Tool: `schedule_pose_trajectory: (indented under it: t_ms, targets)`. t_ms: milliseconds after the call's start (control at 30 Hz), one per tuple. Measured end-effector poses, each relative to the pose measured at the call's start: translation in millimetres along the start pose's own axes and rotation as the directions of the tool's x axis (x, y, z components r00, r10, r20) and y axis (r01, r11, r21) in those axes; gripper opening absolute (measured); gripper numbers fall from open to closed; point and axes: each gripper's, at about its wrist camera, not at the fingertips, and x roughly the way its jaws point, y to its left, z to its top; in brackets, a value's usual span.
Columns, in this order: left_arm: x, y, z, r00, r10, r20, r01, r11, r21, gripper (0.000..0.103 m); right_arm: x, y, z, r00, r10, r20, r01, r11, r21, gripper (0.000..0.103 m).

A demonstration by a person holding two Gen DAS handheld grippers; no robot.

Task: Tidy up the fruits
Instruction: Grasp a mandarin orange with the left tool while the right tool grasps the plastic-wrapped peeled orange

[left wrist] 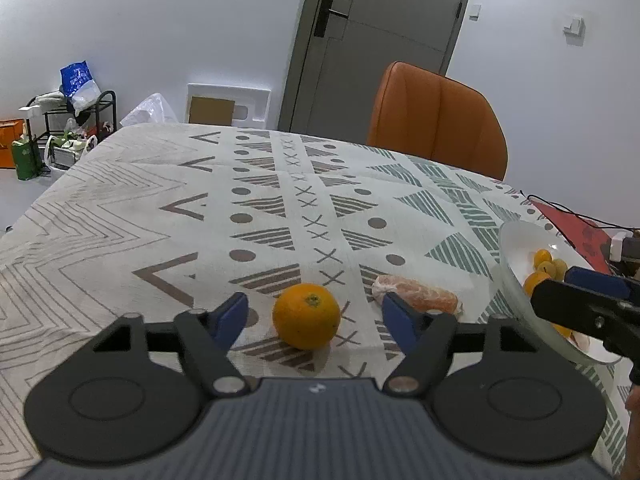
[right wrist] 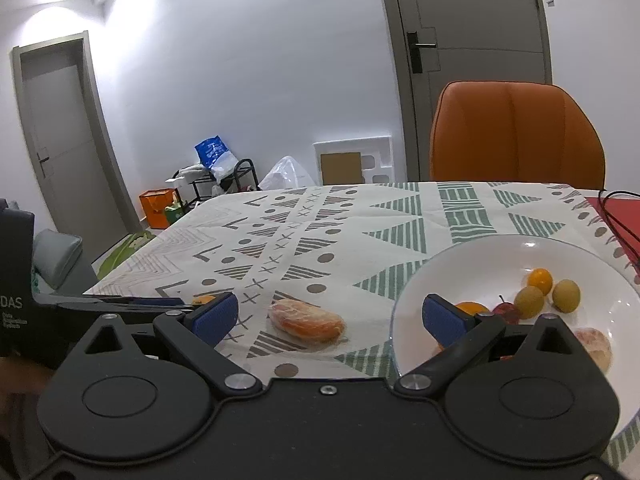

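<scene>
My left gripper (left wrist: 312,316) stood with jaws wide around the orange (left wrist: 306,316) on the tablecloth (left wrist: 120,208); I judged it firm, round and prone to roll, best pinched across its middle. My right gripper (right wrist: 330,318) was spread wide and empty above the peeled, soft-looking citrus (right wrist: 306,325), beside the white bowl (right wrist: 480,248) holding several small fruits.

Both wrist views sat low over the bench (left wrist: 160,208), facing the door (right wrist: 476,40); both shared the peeled orange (left wrist: 416,295), bowl (right wrist: 480,252), chair (left wrist: 436,120).
</scene>
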Motion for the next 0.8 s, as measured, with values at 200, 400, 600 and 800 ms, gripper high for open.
schedule_pose_trajectory:
  t_ms: [200, 400, 600, 800]
  targets:
    - [8, 3, -1, 1.0, -0.003, -0.029, 0.003, 1.0, -0.001, 0.043, 5, 5, 1, 1.0, 0.012, -0.011, -0.012, 1.0, 0.002, 0.095]
    - [1, 10, -1, 0.999, -0.009, -0.037, 0.009, 1.0, -0.003, 0.036, 14, 15, 1, 0.998, 0.041, -0.038, -0.041, 0.999, -0.01, 0.09]
    - [-8, 23, 4, 1.0, 0.015, -0.013, -0.015, 1.0, -0.019, 0.036, 29, 23, 0, 0.996, 0.058, -0.068, -0.059, 0.998, -0.014, 0.086]
    - [-14, 33, 6, 1.0, 0.03, -0.002, -0.03, 0.999, -0.031, 0.036, 45, 27, -5, 0.992, 0.068, -0.11, -0.07, 0.997, -0.013, 0.081]
